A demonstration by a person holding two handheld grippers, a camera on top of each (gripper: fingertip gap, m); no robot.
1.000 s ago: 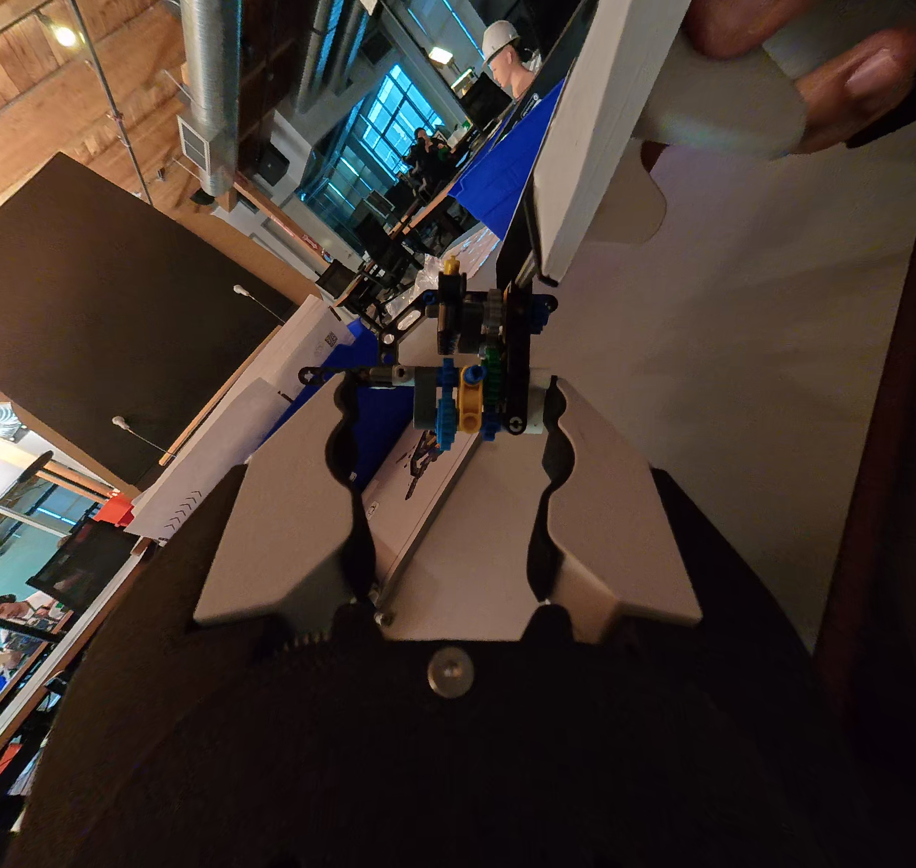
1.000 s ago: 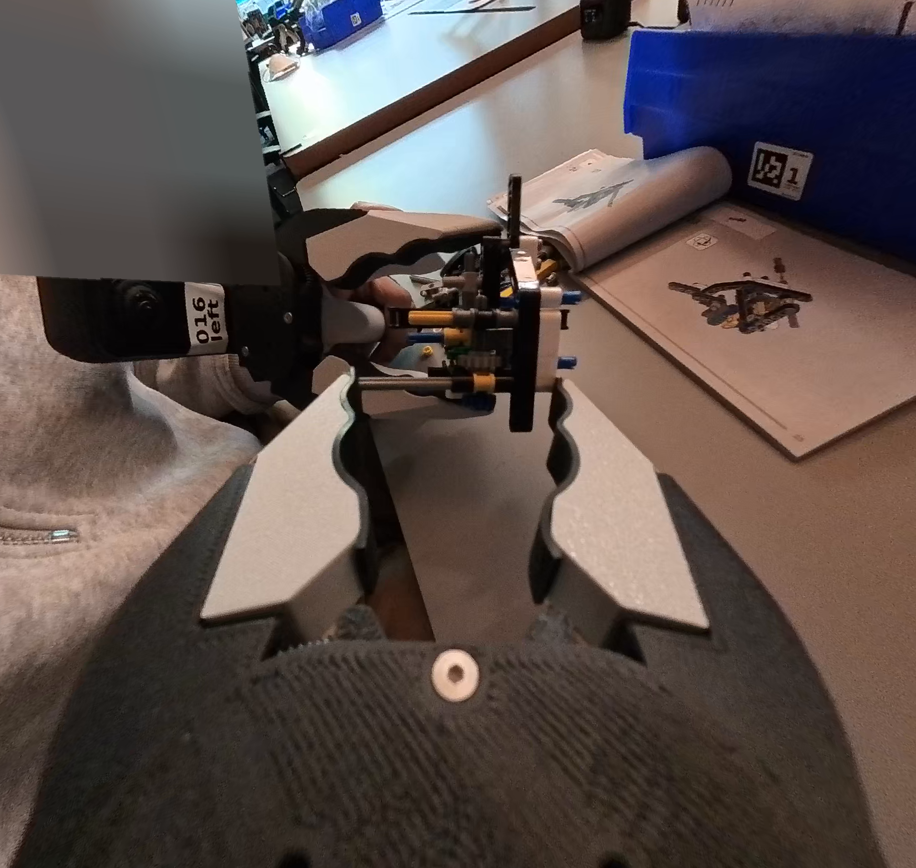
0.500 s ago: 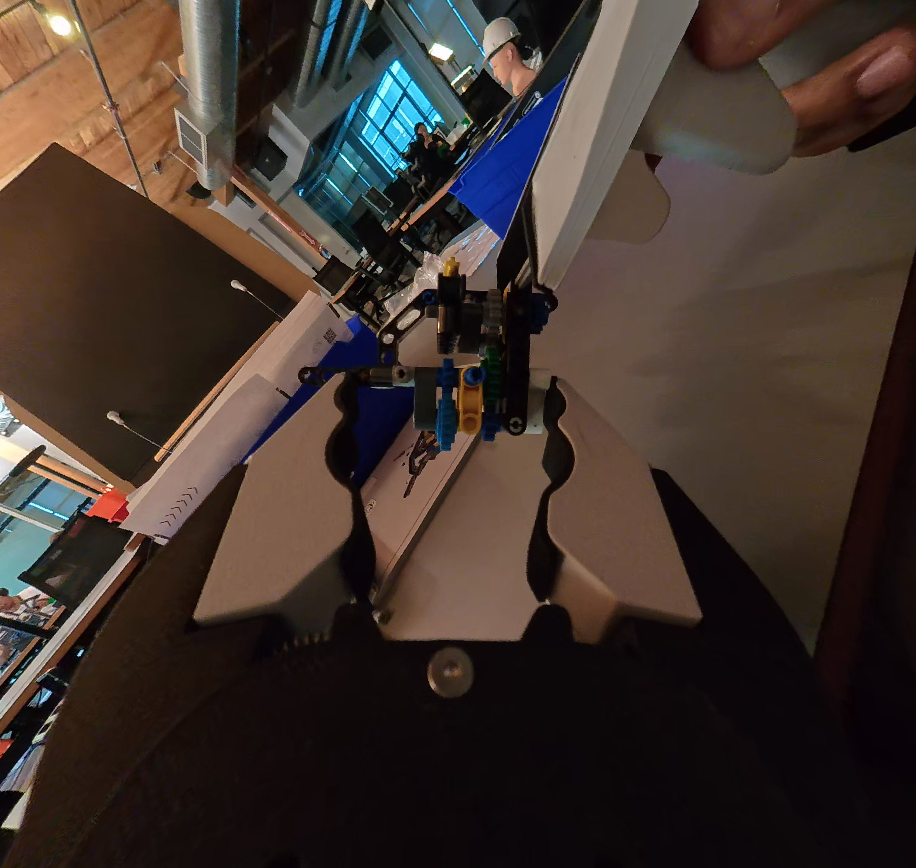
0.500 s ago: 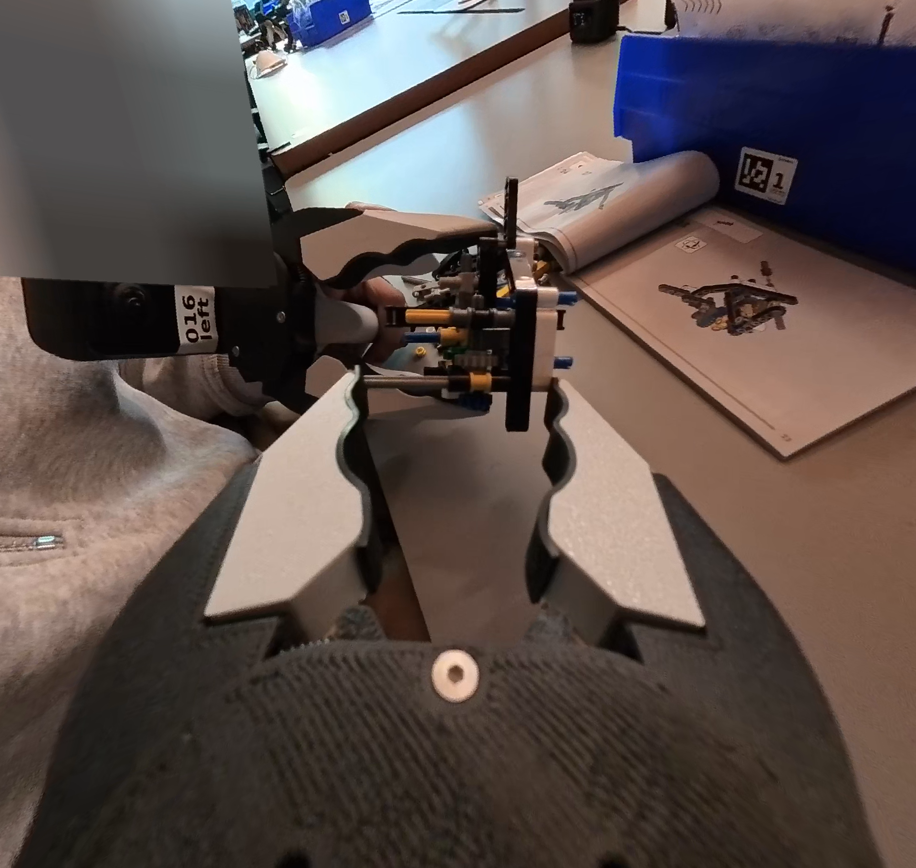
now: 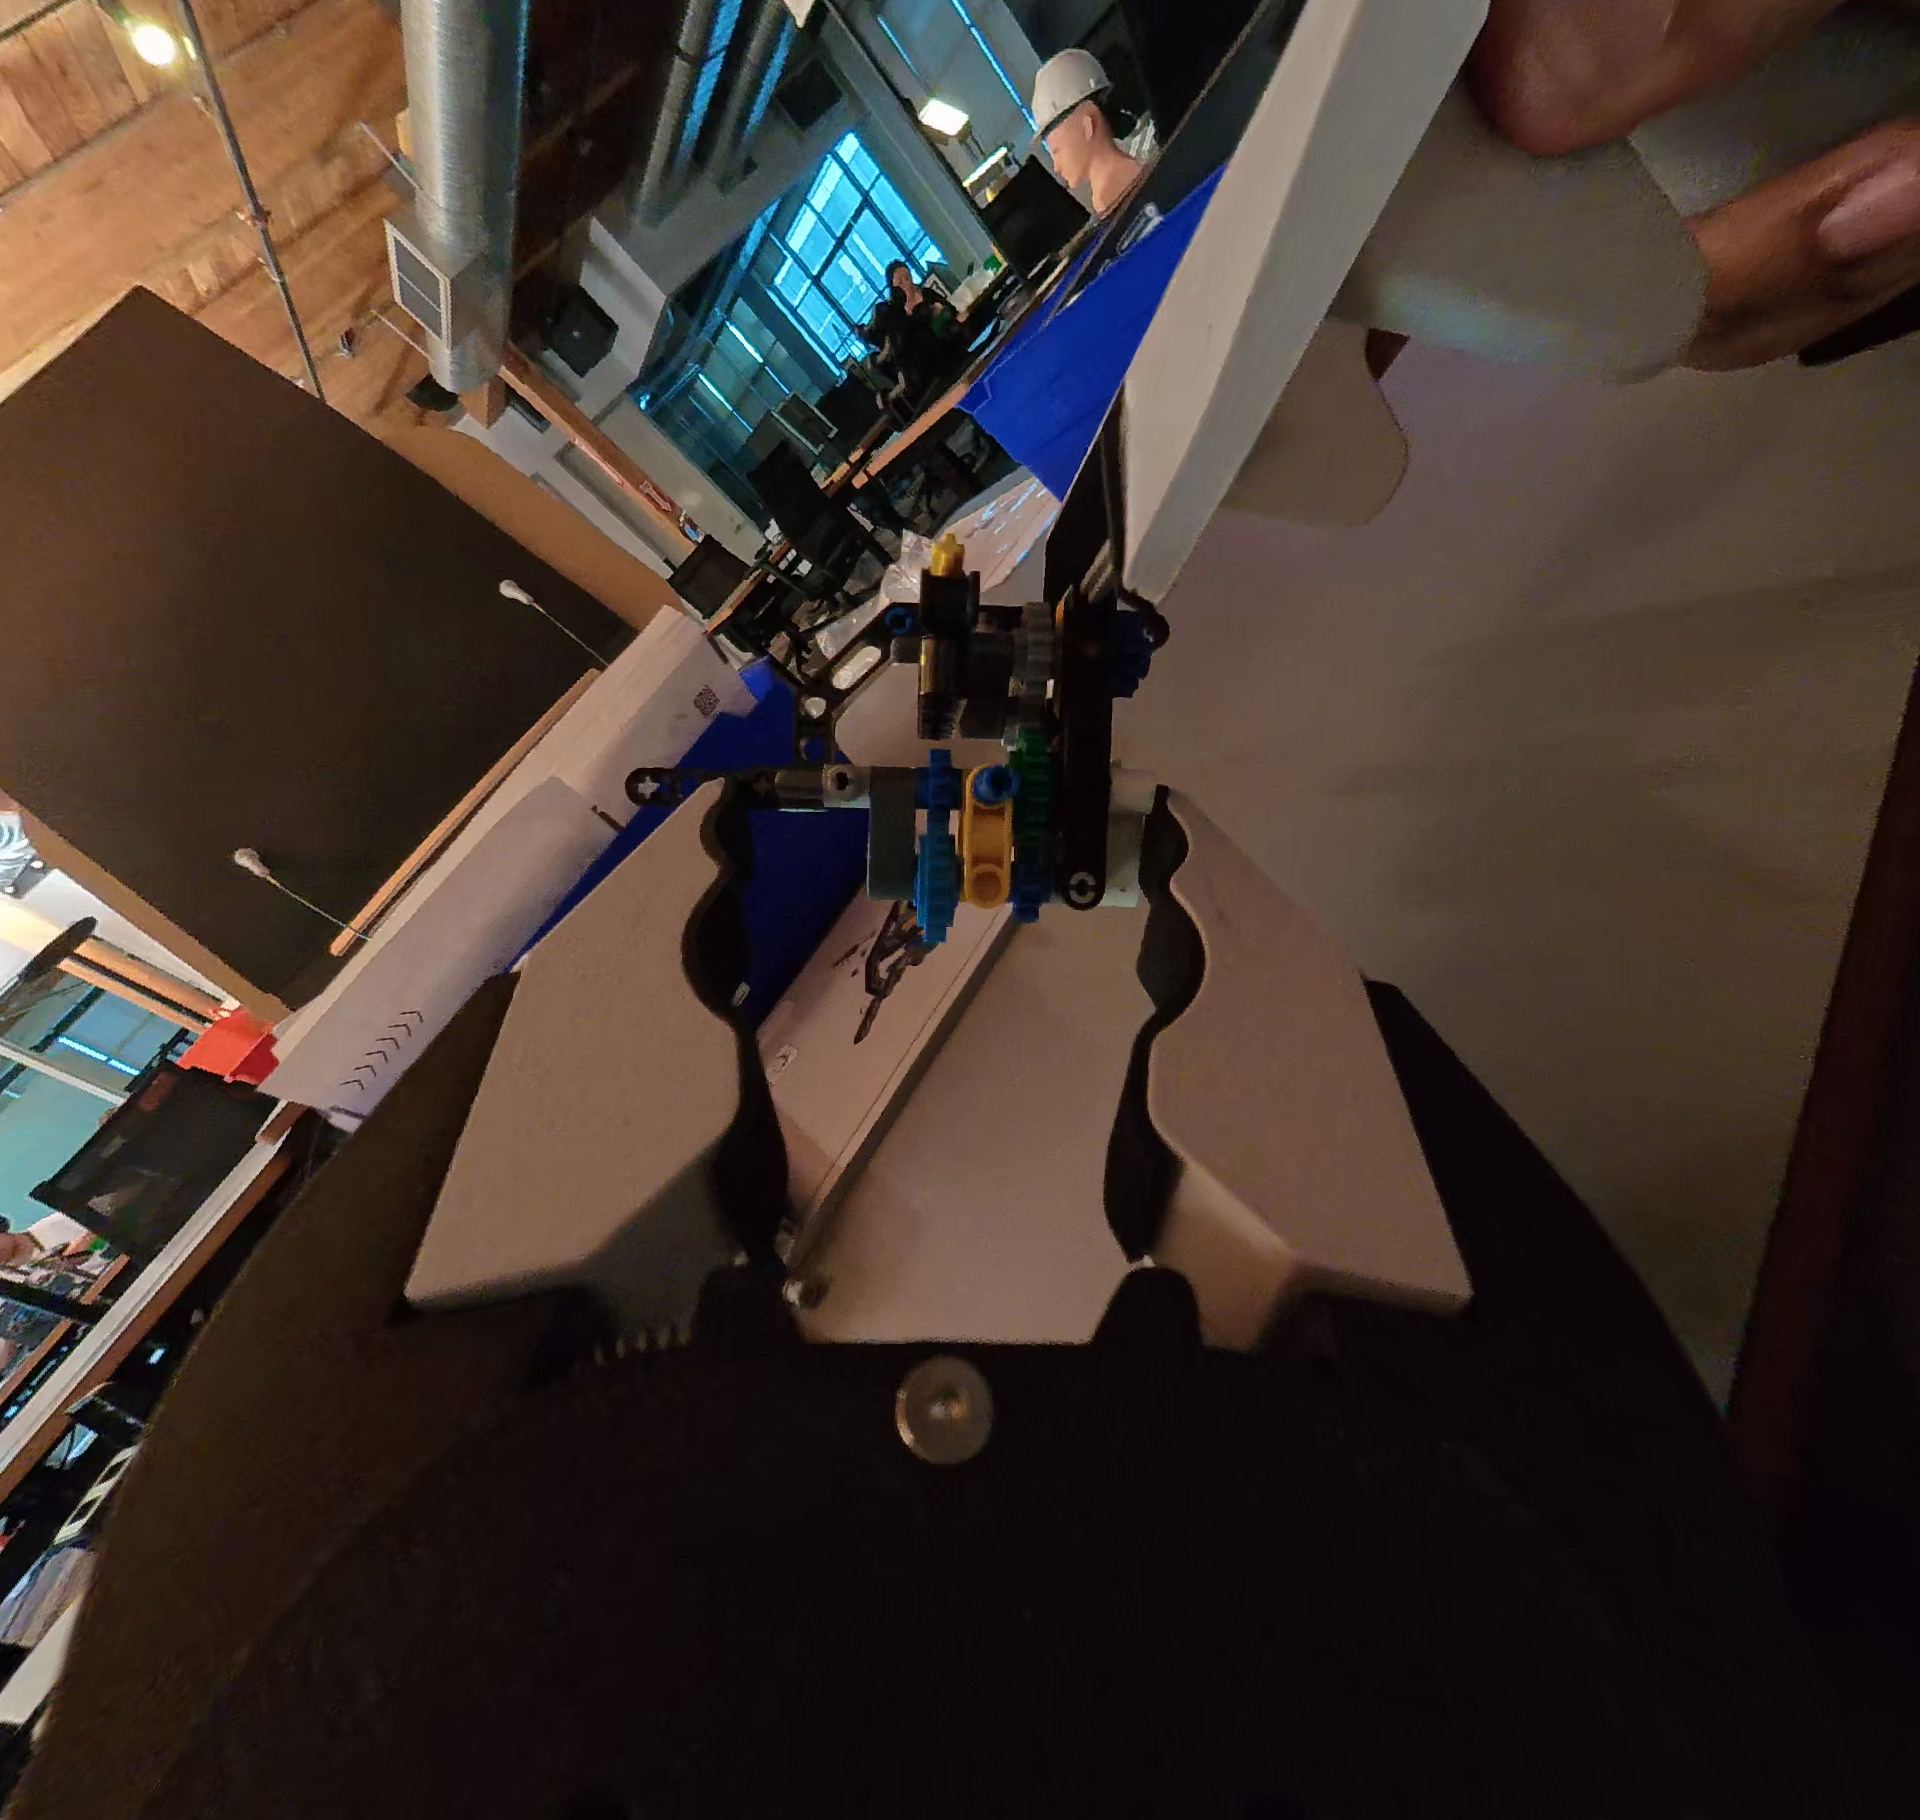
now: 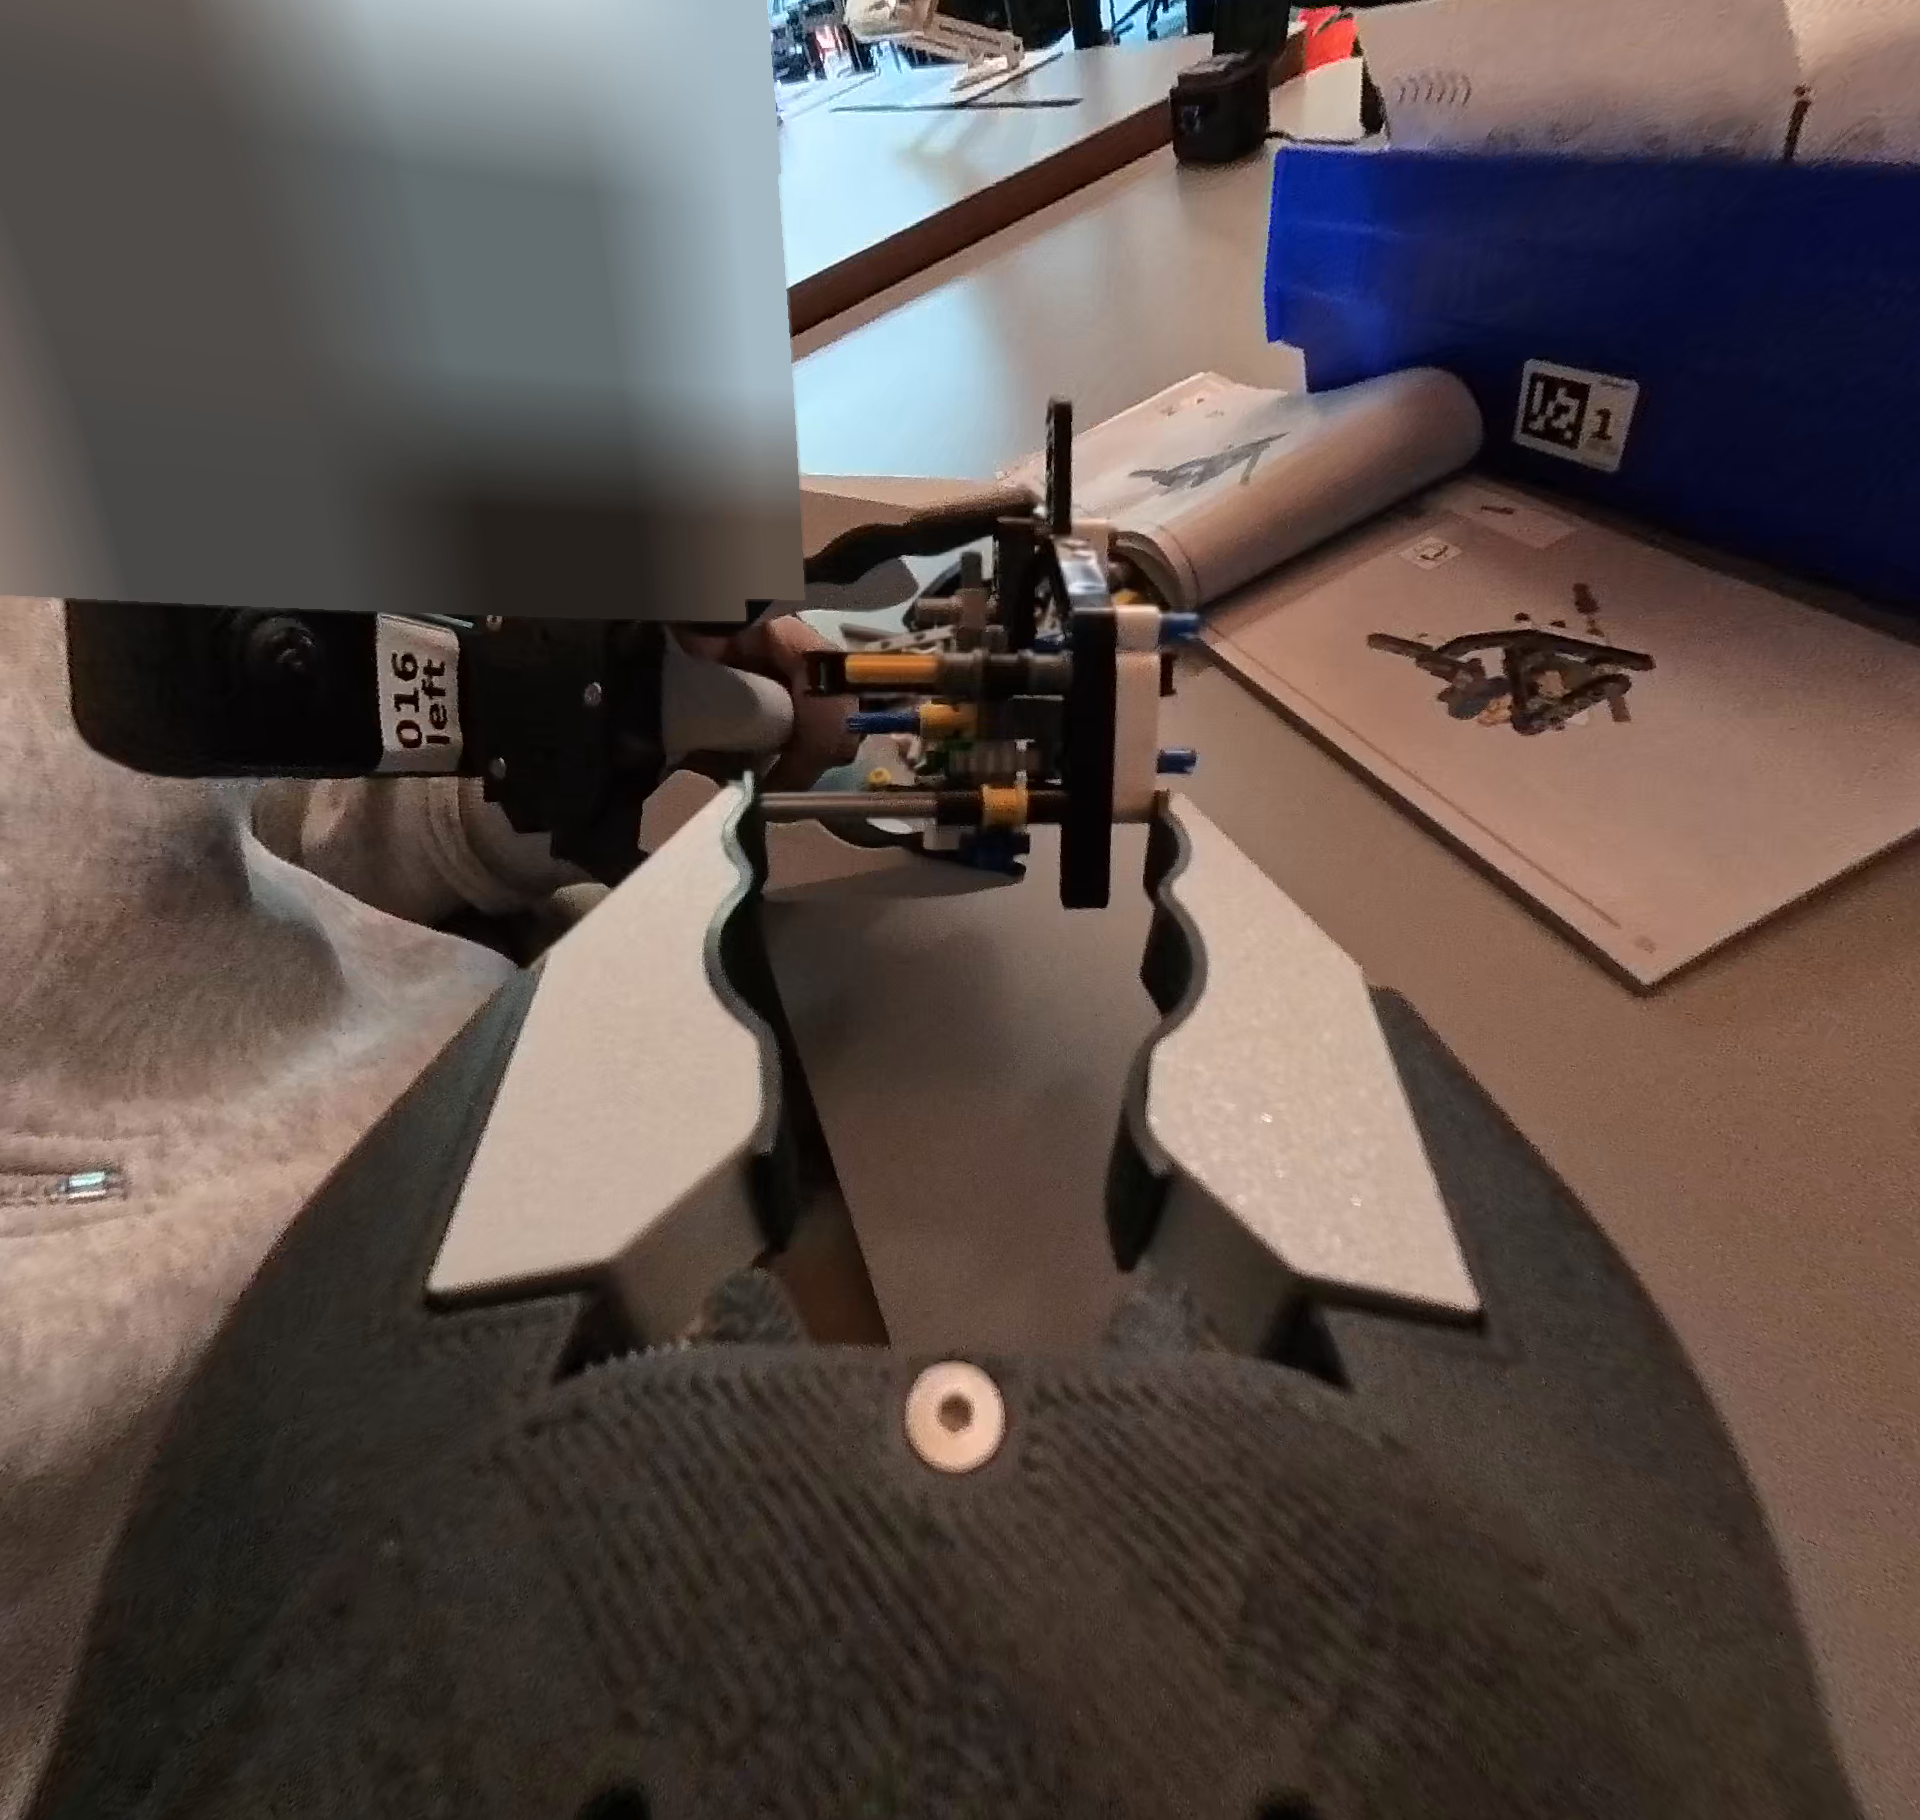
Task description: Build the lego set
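Note:
A small lego assembly (image 5: pixel 997 794) of black beams, blue and green gears, yellow pieces and a grey axle is held in the air between both grippers. My left gripper (image 5: pixel 940 814) is shut on it, its fingertips pressing on the axle end and on the white block. My right gripper (image 6: pixel 954 814) is shut on the same assembly (image 6: pixel 1029 721) from another side, one tip on the grey axle and one on the white block. The right gripper's white finger (image 5: pixel 1299 212) and a hand show in the left wrist view. The left gripper's black body (image 6: pixel 540 710) shows in the right wrist view.
An open instruction booklet (image 6: pixel 1538 731) lies on the grey table (image 6: pixel 1714 1147), with a curled page behind it. A blue bin (image 6: pixel 1610 243) with a white tag stands behind the booklet. A person's grey sleeve (image 6: pixel 156 939) is at the left. Less than 4 cm separates the two grippers' tips.
Both grippers keep hold of the assembly. The right wrist view has shifted a little, and the left gripper's upper finger now lies mostly behind the assembly.

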